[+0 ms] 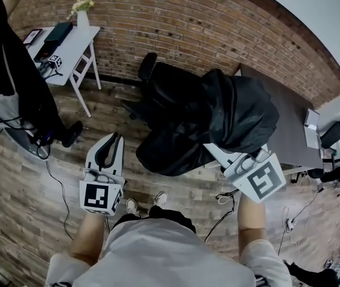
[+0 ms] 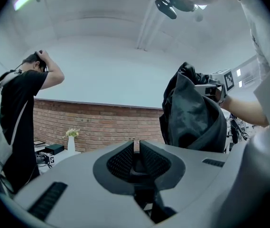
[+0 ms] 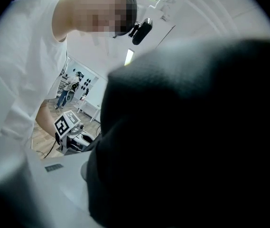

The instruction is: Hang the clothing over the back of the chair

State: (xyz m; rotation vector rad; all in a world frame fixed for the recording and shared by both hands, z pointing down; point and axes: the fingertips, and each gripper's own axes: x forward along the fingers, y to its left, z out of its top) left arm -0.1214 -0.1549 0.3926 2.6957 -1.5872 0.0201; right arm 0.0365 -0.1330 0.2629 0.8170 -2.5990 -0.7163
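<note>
Black and glossy, the clothing (image 1: 235,115) hangs bunched from the right gripper (image 1: 232,159). Its jaws are buried in the folds and clamped on the fabric, which fills that gripper's own view almost entirely. The bundle is held up just right of the dark office chair (image 1: 149,70), between it and the grey table (image 1: 289,109) at the right. From the head view it cannot be told whether the cloth touches the chair. The left gripper (image 1: 110,143) waits at the near left, well apart from the garment, its jaws drawn together on nothing. Beyond it are the brick wall (image 1: 187,23), a white table (image 1: 77,46) with a vase of flowers (image 1: 82,17), and a person in black (image 1: 14,70) standing at the far left.

The step in hand looks like the carry — the garment is lifted but not yet laid over the backrest. The next move likely calls for swinging the bundle left and above the top of the chair back. The idle left gripper could then take a free edge and spread the cloth so it drapes on both sides and does not slide off.
</note>
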